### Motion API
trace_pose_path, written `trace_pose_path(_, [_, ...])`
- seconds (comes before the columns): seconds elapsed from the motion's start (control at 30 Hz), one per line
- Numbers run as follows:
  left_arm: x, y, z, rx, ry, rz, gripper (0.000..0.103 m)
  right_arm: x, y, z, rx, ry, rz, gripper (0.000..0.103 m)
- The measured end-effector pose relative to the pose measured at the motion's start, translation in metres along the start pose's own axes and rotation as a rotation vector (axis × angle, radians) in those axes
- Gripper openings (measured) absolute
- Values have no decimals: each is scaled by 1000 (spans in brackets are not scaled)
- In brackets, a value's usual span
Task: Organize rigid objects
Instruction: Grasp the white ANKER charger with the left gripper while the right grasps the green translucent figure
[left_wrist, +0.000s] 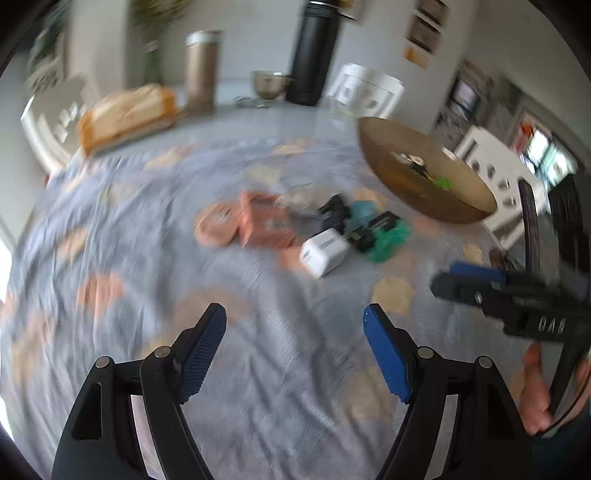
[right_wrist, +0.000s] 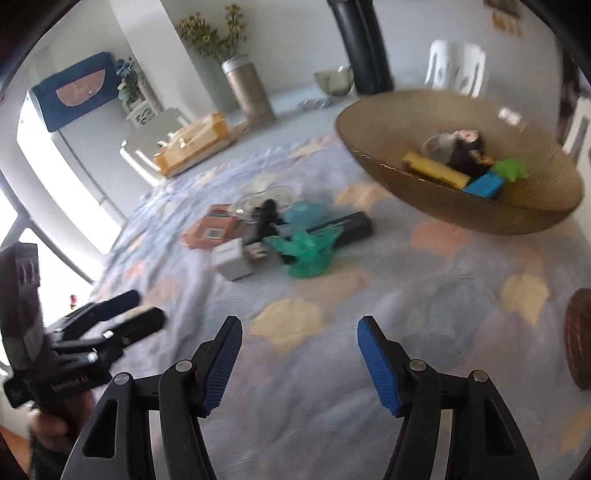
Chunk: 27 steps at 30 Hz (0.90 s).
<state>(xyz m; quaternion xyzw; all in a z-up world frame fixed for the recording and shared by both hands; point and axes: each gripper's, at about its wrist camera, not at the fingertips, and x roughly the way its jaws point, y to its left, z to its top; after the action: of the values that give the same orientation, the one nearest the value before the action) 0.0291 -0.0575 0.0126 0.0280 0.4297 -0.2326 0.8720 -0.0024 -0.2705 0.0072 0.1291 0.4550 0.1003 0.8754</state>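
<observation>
Judging by the bowl (right_wrist: 436, 184), some blocks are already in; a white cube (right_wrist: 232, 263) and blurry bits remain on the table (right_wrist: 424, 295). Both hand-held grippers, left hand-held gripper (left_wrist: 295, 350) and right hand-held gripper (right_wrist: 299, 360), gape empty.

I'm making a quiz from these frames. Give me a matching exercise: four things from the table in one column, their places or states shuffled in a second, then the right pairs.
Things:
1. blue block
2. white box
3. gold canister
4. right gripper

Places or states:
A. standing at the far edge of the table
B. inside the bowl
C. open, nothing between the fingers
D. on the cloth, in the pile of loose things

Pairs: 1-B, 2-D, 3-A, 4-C
</observation>
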Motion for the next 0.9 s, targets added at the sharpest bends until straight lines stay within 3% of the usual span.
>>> trace_pose_path(0.13, [27, -16, 19, 100, 23, -1, 75, 9, 9, 25, -19, -48, -45, 63])
trace_pose_path(0.27, [65, -15, 26, 97, 79, -43, 64, 38, 2, 24, -6, -65, -65, 63])
trace_pose_path(0.43, [77, -22, 27, 116, 57, -46, 63, 51, -10, 25, 31, -61, -28, 63])
trace_pose_path(0.53, [78, -27, 27, 133, 45, -41, 42, 54, -6, 27, 16, -65, -42, 60])
trace_pose_path(0.57, [78, -27, 26, 135, 41, -29, 36, 54, -4, 26, 5, -66, -47, 44])
trace_pose_path(0.67, [78, -27, 25, 136, 34, -31, 35, 52, 2, 25, -27, -89, -77, 42])
trace_pose_path(0.9, [61, -26, 18, 117, -29, 4, 35, 39, -10, 23, 11, -136, -15, 41])
